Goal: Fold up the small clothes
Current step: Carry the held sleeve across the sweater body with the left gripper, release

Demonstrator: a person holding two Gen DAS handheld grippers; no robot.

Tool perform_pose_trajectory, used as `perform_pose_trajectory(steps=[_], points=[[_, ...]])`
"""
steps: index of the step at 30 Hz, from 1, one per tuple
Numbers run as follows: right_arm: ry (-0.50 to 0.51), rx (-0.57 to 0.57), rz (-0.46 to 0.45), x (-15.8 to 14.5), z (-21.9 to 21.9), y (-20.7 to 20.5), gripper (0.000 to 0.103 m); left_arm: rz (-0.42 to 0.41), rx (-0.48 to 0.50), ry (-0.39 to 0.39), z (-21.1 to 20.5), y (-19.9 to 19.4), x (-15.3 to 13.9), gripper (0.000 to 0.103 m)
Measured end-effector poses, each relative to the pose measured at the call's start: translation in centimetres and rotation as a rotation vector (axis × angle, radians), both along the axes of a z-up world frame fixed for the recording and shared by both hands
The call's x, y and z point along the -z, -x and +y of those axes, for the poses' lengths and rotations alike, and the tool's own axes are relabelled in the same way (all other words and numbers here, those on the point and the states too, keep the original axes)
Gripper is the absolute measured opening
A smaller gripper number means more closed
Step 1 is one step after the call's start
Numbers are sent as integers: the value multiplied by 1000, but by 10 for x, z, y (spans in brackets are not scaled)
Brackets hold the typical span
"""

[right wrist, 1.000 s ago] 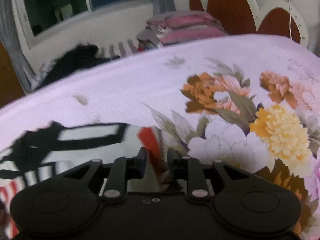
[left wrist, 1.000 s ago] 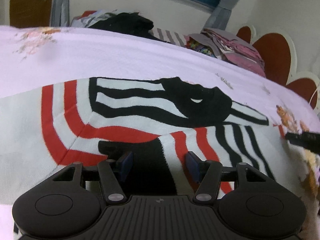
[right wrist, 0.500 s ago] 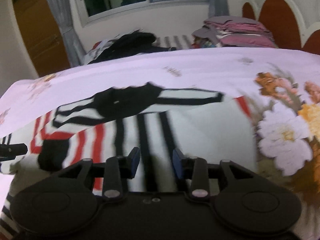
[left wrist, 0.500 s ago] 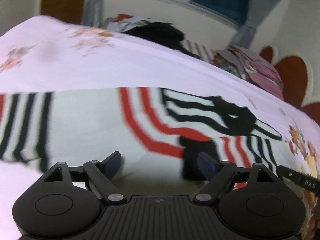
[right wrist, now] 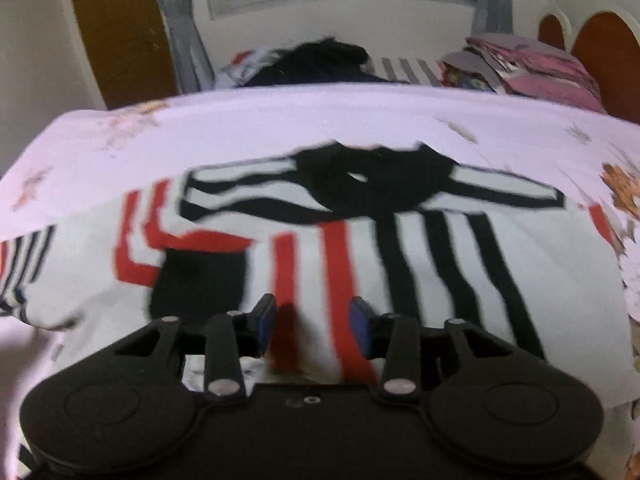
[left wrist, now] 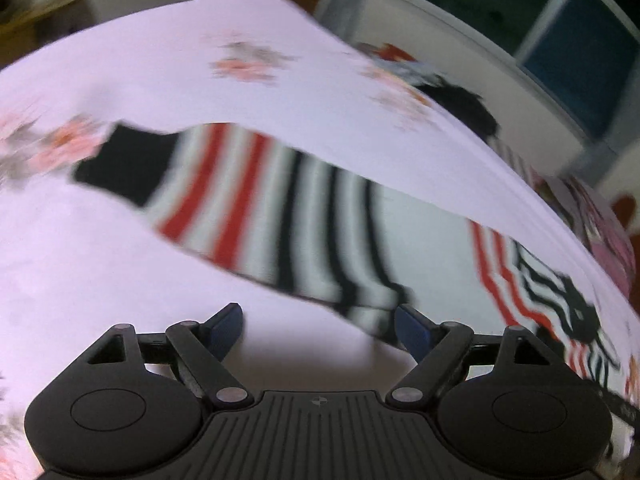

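Right wrist: right tongs (right wrist: 312, 322) opening over striped sweater (right wrist: 440, 264); clothes pile (right wrist: 520, 64) beyond.

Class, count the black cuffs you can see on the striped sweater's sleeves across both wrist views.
2. One cuff ends the sleeve stretched out over the bedspread in the left view; the other lies folded on the sweater's front, beside the red stripes. None seems hidden.

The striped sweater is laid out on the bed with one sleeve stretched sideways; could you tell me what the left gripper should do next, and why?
Probably lower the left gripper onto the outstretched sleeve and pinch near its black cuff. Its jaws stand open and empty over the bedsheet, and that sleeve lies unfolded, away from the sweater body.
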State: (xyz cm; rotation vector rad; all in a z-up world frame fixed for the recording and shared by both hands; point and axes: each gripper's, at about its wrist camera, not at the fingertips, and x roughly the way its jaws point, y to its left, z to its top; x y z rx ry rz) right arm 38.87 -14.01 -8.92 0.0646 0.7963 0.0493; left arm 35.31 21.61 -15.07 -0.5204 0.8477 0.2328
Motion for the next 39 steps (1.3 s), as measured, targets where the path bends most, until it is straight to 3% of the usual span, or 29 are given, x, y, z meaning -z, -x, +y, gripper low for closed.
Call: perform_pose_trajectory(steps=[4,10,11,13,14,15,18,22,26,31,35,39], points=[[-2,-28,0,0,19,-1,42,-14,-106,72,41,3,16,82],[-12,-1,7,3,31,-5,42,-87,-161,157,76,-12,32,79],[-11,1,8,4,33,-6,42,-94,-173,159,79,-17,34,73],[-5,8,6,5,36,-9,42,-98,-175,130,81,-25,36,40],[-4,11,5,6,38,-10,42,-97,-187,136,84,-28,39,31],[-3,13,6,7,40,-11,42,-95,-203,147,89,-30,41,15],[4,26,12,10,42,-14,42,-105,-226,191,98,-33,45,8],[20,45,7,12,41,-15,42,-151,-176,158,87,-35,30,6],[30,31,50,20,40,-21,42,-238,-62,120,59,-45,-4,6],[-55,54,1,1,22,-8,42,-348,180,89,-12,-64,-52,6],[-74,83,-32,-15,-5,12,44,-355,391,120,-88,-81,-66,6],[-74,141,-49,-23,-41,32,45,-326,614,165,-184,-94,-58,6]])
